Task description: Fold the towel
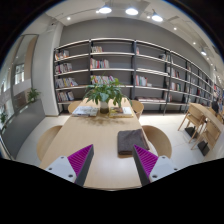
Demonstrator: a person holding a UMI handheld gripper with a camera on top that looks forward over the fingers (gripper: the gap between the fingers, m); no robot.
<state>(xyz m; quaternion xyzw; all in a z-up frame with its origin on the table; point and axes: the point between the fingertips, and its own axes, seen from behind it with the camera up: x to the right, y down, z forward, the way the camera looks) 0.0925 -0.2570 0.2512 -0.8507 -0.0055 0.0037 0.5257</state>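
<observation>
Gripper (pixel 112 162) open, short of towel (pixel 131 140)

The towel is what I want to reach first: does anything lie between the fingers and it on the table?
Nothing visible does. The gray towel lies on the wooden table just beyond the open gripper, with bare tabletop between. The potted plant stands farther back, behind the towel.

Camera rides the tool (pixel 112 163) (looking forward) over the table (pixel 95 135).
</observation>
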